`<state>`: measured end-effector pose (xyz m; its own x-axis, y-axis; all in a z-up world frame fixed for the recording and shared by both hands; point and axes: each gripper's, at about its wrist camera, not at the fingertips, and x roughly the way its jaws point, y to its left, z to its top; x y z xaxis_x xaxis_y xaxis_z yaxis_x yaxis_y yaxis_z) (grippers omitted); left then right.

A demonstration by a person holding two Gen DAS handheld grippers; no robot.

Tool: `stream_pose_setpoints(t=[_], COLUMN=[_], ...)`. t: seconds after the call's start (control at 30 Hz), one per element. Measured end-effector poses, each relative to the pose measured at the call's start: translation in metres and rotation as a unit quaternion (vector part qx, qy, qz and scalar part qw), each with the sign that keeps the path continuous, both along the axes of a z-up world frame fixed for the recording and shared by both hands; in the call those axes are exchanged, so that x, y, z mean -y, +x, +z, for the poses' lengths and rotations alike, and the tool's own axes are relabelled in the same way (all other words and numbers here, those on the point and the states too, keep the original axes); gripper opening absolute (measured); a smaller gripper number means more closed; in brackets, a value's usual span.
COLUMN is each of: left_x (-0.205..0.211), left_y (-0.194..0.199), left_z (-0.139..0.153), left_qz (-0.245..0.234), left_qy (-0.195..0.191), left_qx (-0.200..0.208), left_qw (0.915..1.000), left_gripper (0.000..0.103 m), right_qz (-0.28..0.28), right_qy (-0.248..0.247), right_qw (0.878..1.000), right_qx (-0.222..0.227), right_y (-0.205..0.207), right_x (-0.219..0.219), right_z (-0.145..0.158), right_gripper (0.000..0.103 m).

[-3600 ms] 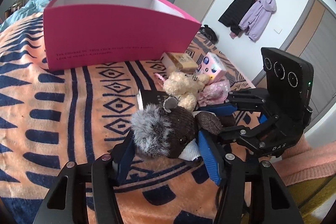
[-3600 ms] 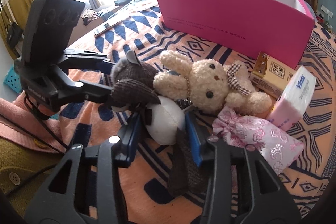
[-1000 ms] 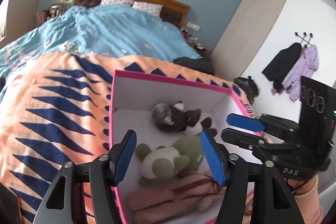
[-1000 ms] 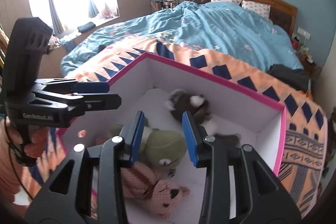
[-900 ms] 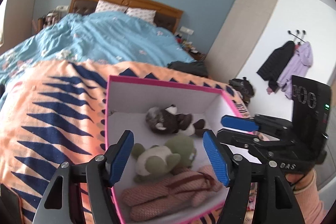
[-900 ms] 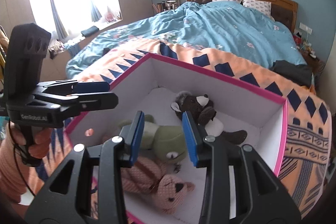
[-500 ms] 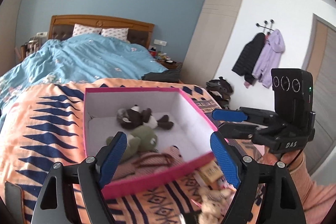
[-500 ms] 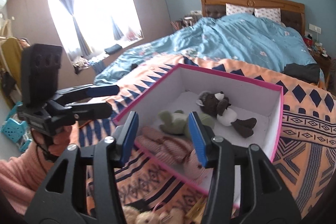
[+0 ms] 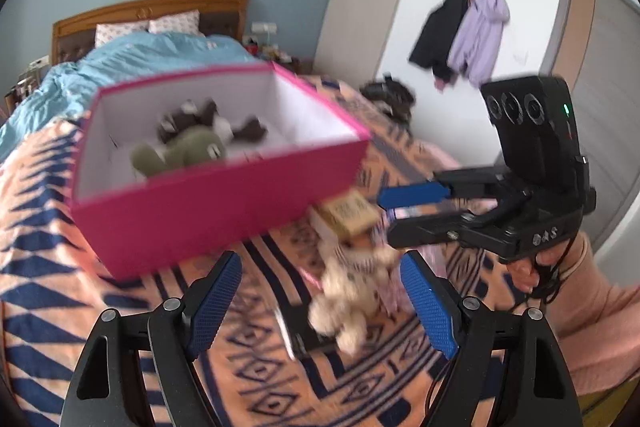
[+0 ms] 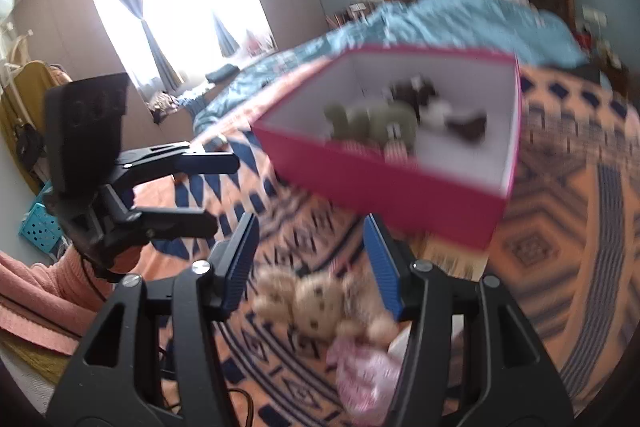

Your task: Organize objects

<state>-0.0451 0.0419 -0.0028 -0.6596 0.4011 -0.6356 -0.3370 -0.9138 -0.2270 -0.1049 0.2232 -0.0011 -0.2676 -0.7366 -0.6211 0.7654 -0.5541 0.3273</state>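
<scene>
A pink box [image 9: 216,203] [image 10: 384,187] stands on the patterned bedspread. In it lie a brown plush [image 9: 208,115] [image 10: 424,99], a green plush [image 9: 180,151] [image 10: 372,123] and a pink striped plush [image 10: 396,151]. On the bedspread in front of the box lies a cream teddy bear [image 9: 352,291] [image 10: 320,303]. My left gripper [image 9: 320,267] [image 10: 220,191] hovers above and short of the bear, wide open and holding nothing. My right gripper [image 10: 310,247] [image 9: 390,213] is open too, with the bear lying below its gap, untouched. Both views are motion-blurred.
Beside the bear lie a small tan carton [image 9: 350,213], a pink floral pouch [image 10: 368,375] and a dark flat book [image 9: 304,339]. A blue duvet [image 9: 152,55] covers the far half of the bed. Coats [image 9: 464,31] hang on the right wall. A teal basket [image 10: 40,227] sits on the floor.
The brown plush went from both grippers into the box. Both grippers have since pulled back from over the box toward the bed's near end, lower, with jaws spread wider. The cream bear has come into view beneath them.
</scene>
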Motion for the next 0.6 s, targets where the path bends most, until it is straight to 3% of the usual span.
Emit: stream_pose_setpoints(t=[0.2, 0.5, 0.6], left_x=[-0.026, -0.036, -0.034], left_y=[0.006, -0.001, -0.004], left_z=[-0.026, -0.046, -0.05], left_qz=[-0.021, -0.015, -0.008], left_qy=[-0.023, -0.03, -0.028], left_qx=[0.025, 0.054, 0.061], left_qw=[0.9992, 0.998, 0.9977], left_gripper=[0.083, 0.082, 0.076], right_qz=[-0.027, -0.083, -0.089], right_qy=[0.025, 0.09, 0.09], right_qw=[0.999, 0.993, 0.992], right_qx=[0.035, 0.001, 0.007], right_y=[-0.002, 0.0, -0.001], right_x=[-0.007, -0.025, -0.031], right_z=[-0.035, -0.033, -0.035], right_gripper=[0.057, 0.057, 0.057])
